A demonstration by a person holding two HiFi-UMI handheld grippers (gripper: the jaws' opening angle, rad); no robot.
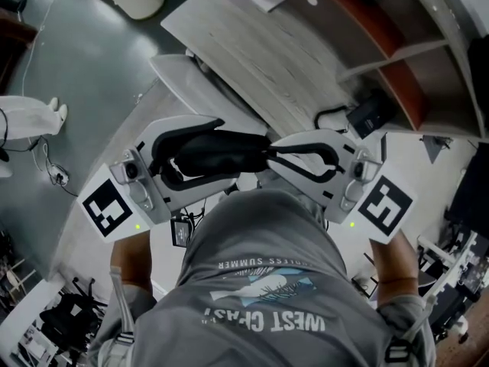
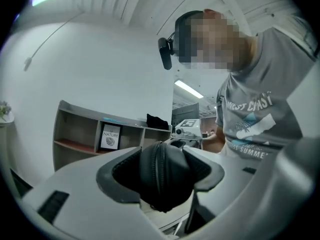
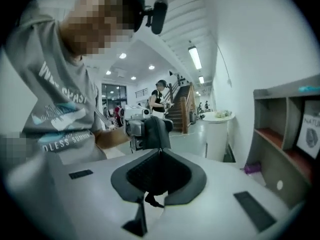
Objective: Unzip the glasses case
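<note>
A black zipped glasses case [image 1: 229, 153] hangs in the air in front of my chest, between the two grippers. My left gripper [image 1: 214, 156] is shut around the case's left end; its zip line runs down the middle of the case [image 2: 162, 176] between the dark pads [image 2: 122, 171]. From the right, my right gripper [image 1: 269, 157] meets the case's other end with its jaws closed together. In the right gripper view the tips [image 3: 159, 152] pinch at the end of the case [image 3: 155, 130], and a small dark zipper pull tab [image 3: 151, 200] shows between the jaws.
Below and ahead lie a pale wood desk top [image 1: 260, 44] and a white table edge [image 1: 191, 79]. A shelf unit [image 1: 397, 60] stands at the right. The left gripper view shows open shelves [image 2: 80, 134]. A person [image 3: 159, 96] stands far off by a round white stand [image 3: 217, 116].
</note>
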